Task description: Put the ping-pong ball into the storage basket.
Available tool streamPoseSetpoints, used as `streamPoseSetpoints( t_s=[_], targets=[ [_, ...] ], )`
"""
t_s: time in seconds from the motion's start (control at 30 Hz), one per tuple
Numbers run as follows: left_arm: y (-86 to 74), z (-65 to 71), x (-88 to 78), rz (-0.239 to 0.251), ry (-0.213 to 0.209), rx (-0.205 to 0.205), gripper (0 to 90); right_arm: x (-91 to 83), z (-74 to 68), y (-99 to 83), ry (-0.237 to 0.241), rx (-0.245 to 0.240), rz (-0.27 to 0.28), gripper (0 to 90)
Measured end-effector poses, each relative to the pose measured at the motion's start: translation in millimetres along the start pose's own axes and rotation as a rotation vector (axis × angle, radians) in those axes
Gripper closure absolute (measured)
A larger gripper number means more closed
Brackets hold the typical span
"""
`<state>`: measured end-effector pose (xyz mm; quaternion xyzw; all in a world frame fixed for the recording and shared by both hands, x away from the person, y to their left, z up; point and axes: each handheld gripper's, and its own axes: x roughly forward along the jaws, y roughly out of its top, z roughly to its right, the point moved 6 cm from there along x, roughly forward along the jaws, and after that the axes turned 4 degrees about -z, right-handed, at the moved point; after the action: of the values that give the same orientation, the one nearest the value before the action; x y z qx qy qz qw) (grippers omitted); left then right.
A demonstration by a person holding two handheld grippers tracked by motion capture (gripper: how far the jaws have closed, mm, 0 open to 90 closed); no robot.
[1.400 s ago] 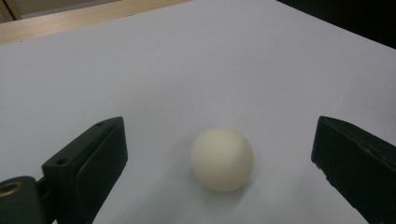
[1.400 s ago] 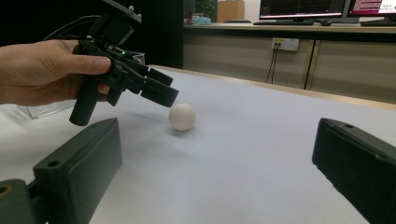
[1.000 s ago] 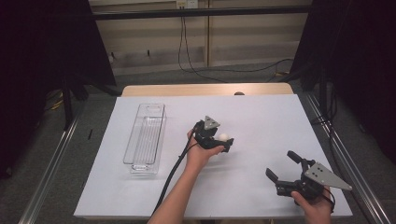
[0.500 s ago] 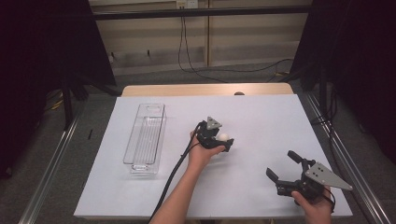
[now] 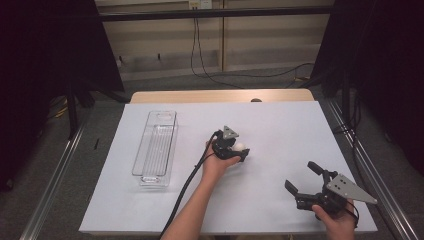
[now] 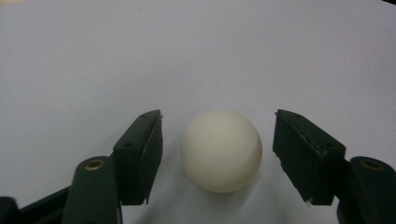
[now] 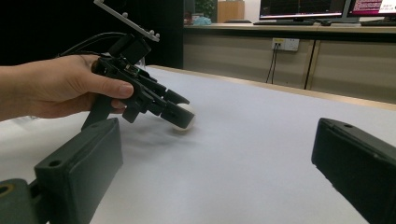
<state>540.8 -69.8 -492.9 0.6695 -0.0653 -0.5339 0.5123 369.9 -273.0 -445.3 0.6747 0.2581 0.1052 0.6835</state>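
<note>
Counter [image 5: 280,125]: white sheet; clear tray [image 5: 156,147] lies well left of the work, nothing seen inside it.
Right hand-held gripper [image 5: 305,177]: jaws wide apart, nothing between them, same spot as earlier frames.
Left hand-held gripper [image 6: 217,140]: jaws have just been closing around the ball, narrower than a second ago; pads not yet touching it.
Ball [image 6: 221,150]: white, resting on counter between the left jaws, unmoved since earlier.
Meaning: grasp likely imminent; lift not begun.

From the right gripper view, the black two-jaw left gripper [image 7: 180,112] covers most of the small off-white ball [image 7: 186,117], so pad contact is unreadable there. Clear plastic oblong tray [image 5: 155,148]: contents too faint to tell in the high view. Right hand [image 5: 336,223] is cut off by the bottom edge.
</note>
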Motion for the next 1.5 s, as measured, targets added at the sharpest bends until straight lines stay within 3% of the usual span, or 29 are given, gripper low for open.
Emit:
streamPoseSetpoints(
  t_s=[0.03,0.4,0.53,0.7,0.83,1.23,1.5],
  targets=[
    [-0.2,0.7,1.0,0.003,-0.007,-0.015,36.4,0.0,0.0,-0.1,0.0,0.0,-0.001,1.4],
    [-2.4,1.0,5.2,-0.04,-0.019,0.006,45.2,-0.3,0.6,0.2,-0.007,0.01,0.002,1.4],
    [-1.8,2.0,5.3,-0.035,-0.025,0.002,50.7,-0.4,0.8,0.3,-0.008,0.009,0.002,1.4],
    [-1.8,0.6,1.9,-0.047,-0.01,0.006,51.0,-0.6,0.8,-0.1,-0.005,0.004,-0.001,1.4],
    [0.6,1.9,-4.3,-0.032,-0.045,0.006,51.1,-0.3,0.6,0.2,-0.006,0.007,0.003,1.4],
    [1.1,4.2,-21.6,-0.023,-0.089,-0.022,51.1,-0.5,0.7,0.2,-0.002,0.004,0.002,1.4],
    [4.5,6.5,-30.4,-0.015,-0.086,-0.029,51.1,-0.2,0.8,0.1,-0.007,0.0,0.004,1.4]
  ],
)
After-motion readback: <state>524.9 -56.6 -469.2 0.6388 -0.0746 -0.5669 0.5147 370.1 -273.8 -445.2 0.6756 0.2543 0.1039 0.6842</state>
